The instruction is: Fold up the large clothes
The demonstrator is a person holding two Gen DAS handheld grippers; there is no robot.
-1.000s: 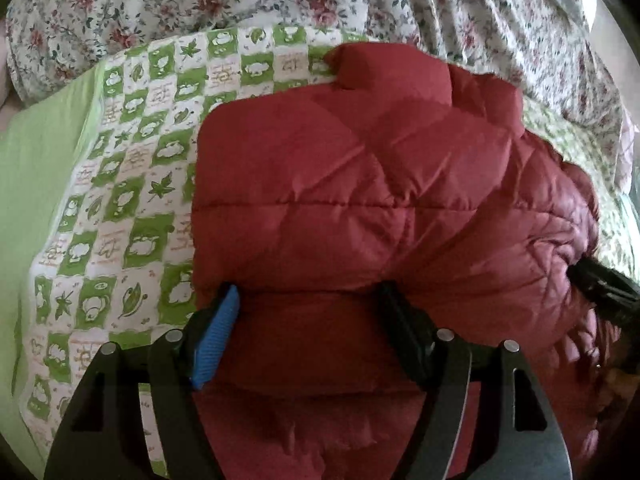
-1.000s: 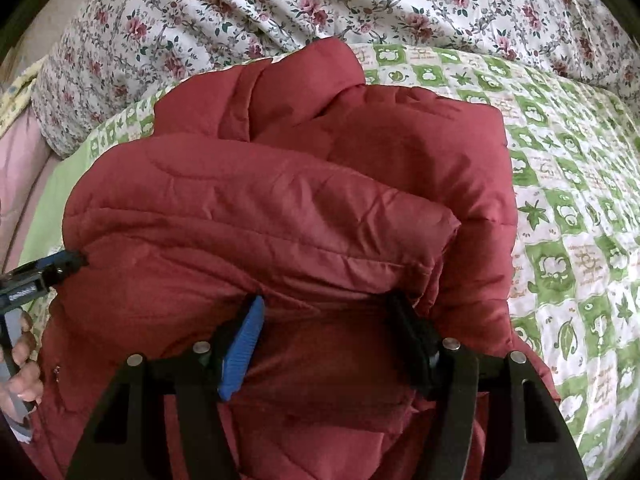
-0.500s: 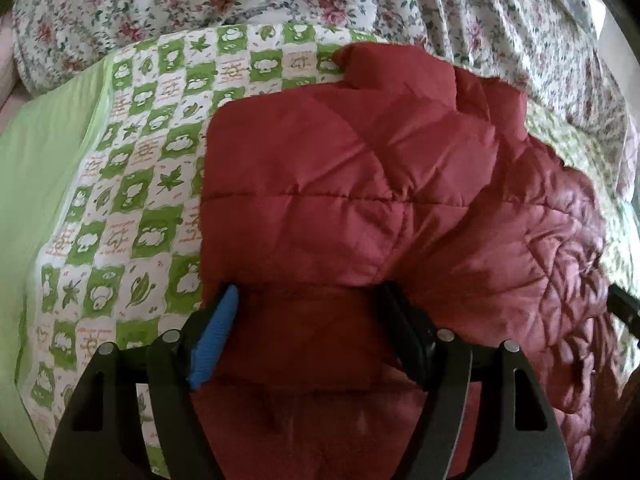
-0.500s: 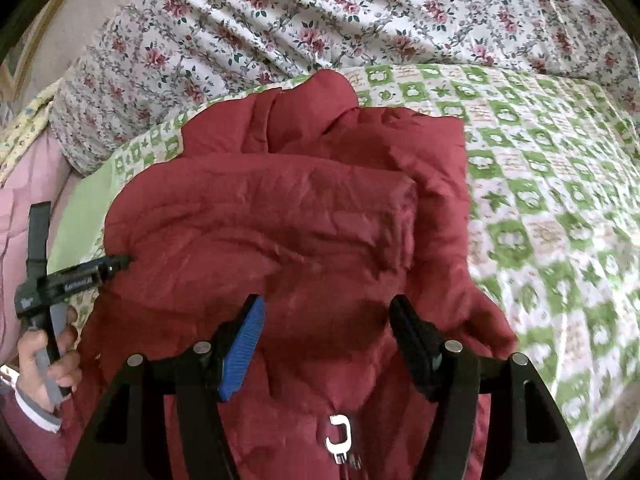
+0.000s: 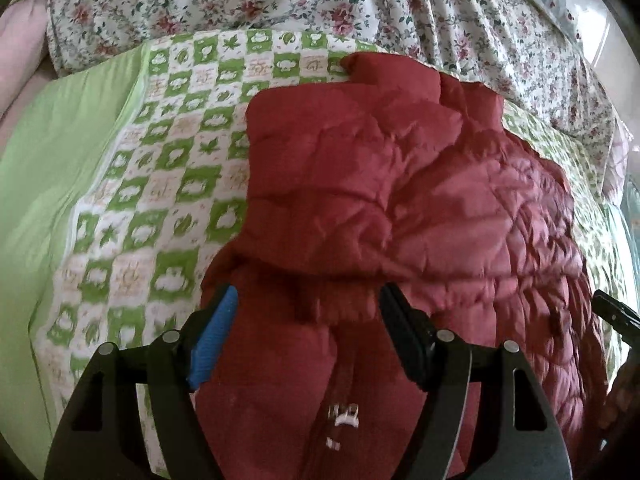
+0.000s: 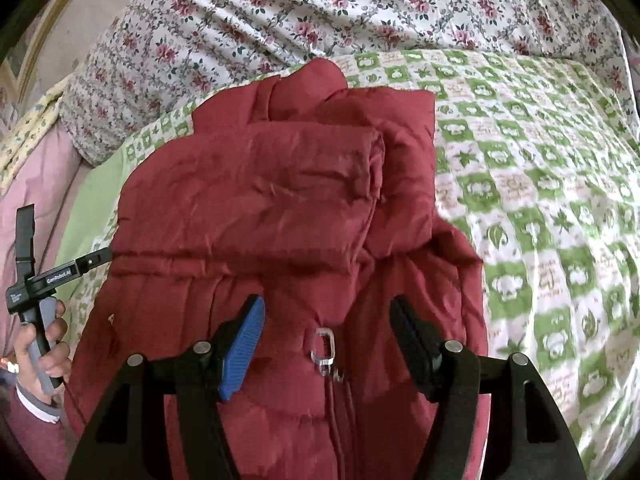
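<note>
Both tools, left tool (image 5: 308, 332) and right tool (image 6: 326, 334), pull back toward six o'clock, jaws wide and empty, off the folded dark-red quilted puffer jacket (image 5: 380, 200); that fold looks finished.

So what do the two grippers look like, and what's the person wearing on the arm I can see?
Both grippers are black, with angular cut-out frames and silver pivot pins. On the left gripper and the right gripper alike, one finger has a ribbed blue pad and the other a black pad. From the right wrist view, the other tool has white lettering, a black strap and a grey handle. The sleeve is maroon over a white cuff.
</note>
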